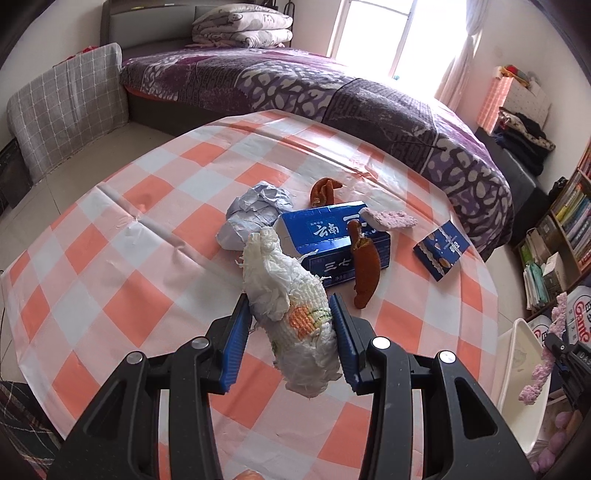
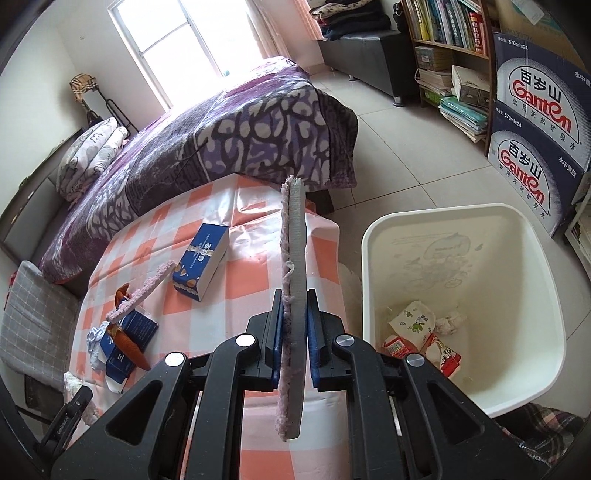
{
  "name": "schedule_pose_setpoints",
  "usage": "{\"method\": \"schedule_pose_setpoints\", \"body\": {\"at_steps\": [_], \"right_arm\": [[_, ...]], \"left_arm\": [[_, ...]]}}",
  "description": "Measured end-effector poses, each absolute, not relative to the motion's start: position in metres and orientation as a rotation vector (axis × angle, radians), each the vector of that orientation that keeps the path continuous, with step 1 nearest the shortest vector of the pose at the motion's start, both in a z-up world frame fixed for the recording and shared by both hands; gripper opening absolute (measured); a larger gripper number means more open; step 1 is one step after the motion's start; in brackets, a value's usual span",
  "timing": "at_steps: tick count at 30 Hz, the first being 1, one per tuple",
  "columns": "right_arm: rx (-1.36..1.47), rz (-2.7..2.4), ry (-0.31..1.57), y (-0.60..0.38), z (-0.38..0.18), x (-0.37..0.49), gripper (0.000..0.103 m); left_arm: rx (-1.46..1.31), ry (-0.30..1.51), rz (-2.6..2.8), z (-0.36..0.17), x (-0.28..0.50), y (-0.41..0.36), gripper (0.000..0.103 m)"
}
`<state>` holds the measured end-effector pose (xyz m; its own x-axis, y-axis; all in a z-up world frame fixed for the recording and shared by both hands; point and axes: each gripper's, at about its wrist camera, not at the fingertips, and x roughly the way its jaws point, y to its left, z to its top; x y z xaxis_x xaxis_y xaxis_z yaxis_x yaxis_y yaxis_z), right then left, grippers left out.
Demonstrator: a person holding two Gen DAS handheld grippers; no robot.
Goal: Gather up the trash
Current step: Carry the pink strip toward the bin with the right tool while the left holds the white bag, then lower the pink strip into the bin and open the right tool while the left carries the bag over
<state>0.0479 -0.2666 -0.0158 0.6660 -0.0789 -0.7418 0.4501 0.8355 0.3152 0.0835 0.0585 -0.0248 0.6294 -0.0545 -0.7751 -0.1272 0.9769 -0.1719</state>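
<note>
A: Right gripper (image 2: 295,325) status?
B: Jaws clamped on the pink pad (image 2: 293,295), long axis upright; white bin (image 2: 461,221) lies just right of it, nearer this hand.
A: Left gripper (image 1: 291,332)?
B: Jaws pinch the tissue wad (image 1: 291,306) above the table (image 1: 110,258); bin farther right.

A purple patterned bed (image 1: 295,85), bookshelf (image 2: 447,33) and stacked water cartons (image 2: 535,122).

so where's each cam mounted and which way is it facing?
Left wrist: on the left gripper, angled down over the table toward the bed; jaws grip a napkin wad.
Right wrist: on the right gripper, angled down past the table edge at the bin; jaws clamp a pad.
Shared: table, bed, blue boxes, bin.
</note>
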Motion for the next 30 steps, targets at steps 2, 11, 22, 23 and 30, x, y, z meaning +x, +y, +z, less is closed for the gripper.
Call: {"method": "schedule_pose_setpoints", "body": {"at_steps": [2, 11, 22, 23, 30], "right_arm": [[0.522, -0.336, 0.791, -0.275, -0.017, 0.045, 0.013], [0.600, -0.402, 0.763, -0.311, -0.018, 0.030, 0.013], [0.688, -0.510, 0.758, -0.354, -0.019, 0.009, 0.013], [0.681, -0.523, 0.760, -0.356, -0.018, 0.007, 0.013], [0.656, -0.616, 0.765, -0.372, -0.016, -0.007, 0.038]], "left_arm": [[-0.203, 0.894, 0.025, -0.024, 0.083, 0.049, 0.043], [-0.152, 0.895, -0.054, -0.013, 0.085, 0.003, 0.043], [-0.073, 0.923, -0.186, -0.009, 0.083, -0.064, 0.043], [-0.067, 0.925, -0.198, -0.009, 0.083, -0.071, 0.043], [-0.043, 0.947, -0.300, -0.003, 0.081, -0.118, 0.043]]}}
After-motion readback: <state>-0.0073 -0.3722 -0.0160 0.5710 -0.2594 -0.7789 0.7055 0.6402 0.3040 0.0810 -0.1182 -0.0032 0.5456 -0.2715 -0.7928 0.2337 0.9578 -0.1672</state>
